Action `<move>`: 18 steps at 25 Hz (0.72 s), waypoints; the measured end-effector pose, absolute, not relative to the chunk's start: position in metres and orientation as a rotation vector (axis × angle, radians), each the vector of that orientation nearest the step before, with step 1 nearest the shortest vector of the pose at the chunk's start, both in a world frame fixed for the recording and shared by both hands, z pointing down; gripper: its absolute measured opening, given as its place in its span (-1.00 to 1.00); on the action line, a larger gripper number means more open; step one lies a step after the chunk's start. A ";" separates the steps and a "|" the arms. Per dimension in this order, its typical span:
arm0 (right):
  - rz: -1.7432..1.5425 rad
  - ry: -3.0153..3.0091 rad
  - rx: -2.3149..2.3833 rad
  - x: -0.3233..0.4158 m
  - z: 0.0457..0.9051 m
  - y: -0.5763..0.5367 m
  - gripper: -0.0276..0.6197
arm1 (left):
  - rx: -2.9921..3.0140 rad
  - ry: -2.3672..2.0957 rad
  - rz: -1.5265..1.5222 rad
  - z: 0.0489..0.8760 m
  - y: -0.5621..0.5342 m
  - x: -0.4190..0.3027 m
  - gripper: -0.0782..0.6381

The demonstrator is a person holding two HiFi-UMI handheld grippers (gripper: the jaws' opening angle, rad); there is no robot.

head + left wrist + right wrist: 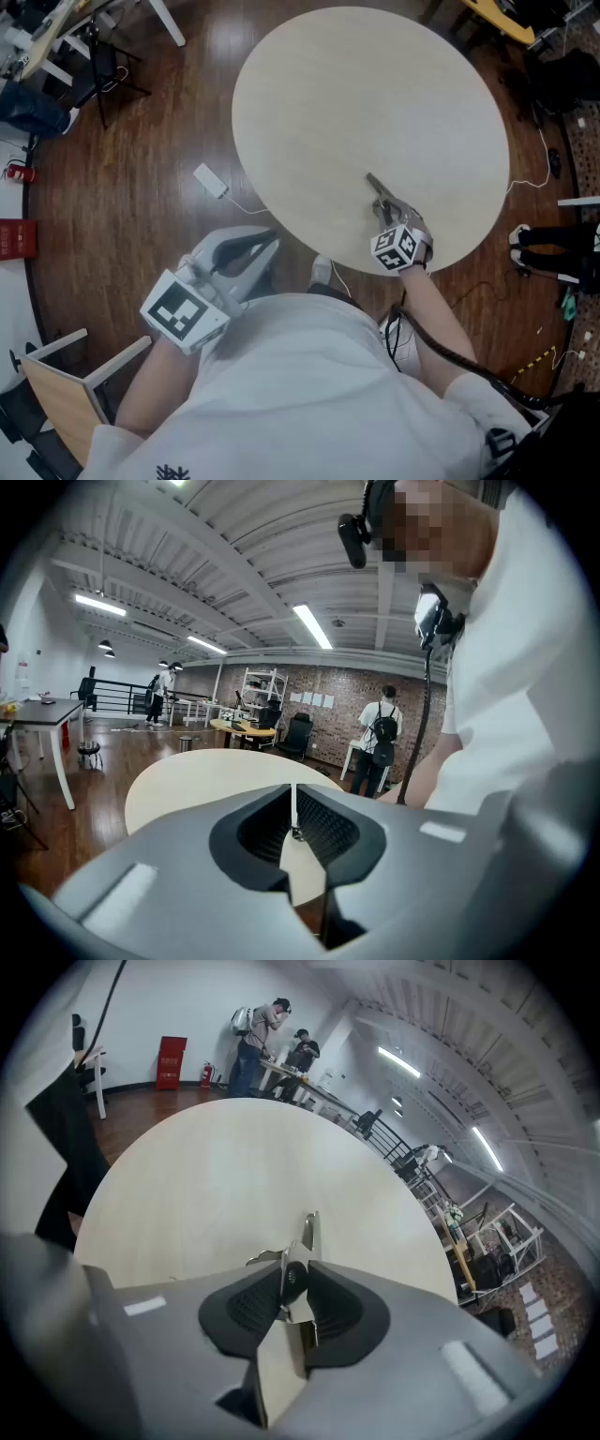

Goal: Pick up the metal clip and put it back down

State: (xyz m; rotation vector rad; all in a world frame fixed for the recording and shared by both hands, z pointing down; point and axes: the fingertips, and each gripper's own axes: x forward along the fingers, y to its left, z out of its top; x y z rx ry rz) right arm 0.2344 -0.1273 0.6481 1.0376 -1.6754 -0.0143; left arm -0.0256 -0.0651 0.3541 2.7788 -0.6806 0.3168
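Now, in the head view, my right hand-held gripper (388, 216) is clenching the shiny metal spring clip (377, 189) near the close edge of the round pale wooden worktop (356, 94); my left hand-held gripper (268, 247) is hanging beside my body. In the left gripper view, its jaws are pressing together on nothing. In the right gripper view, pads are squeezing the clip: grasp made, I judge, set-down pending. I cannot tell whether it is clearing the worktop.
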 end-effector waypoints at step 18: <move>0.226 -1.814 1.369 0.194 0.529 -0.130 -0.91 | 2.889 -0.442 0.248 0.352 -0.119 -0.053 -0.74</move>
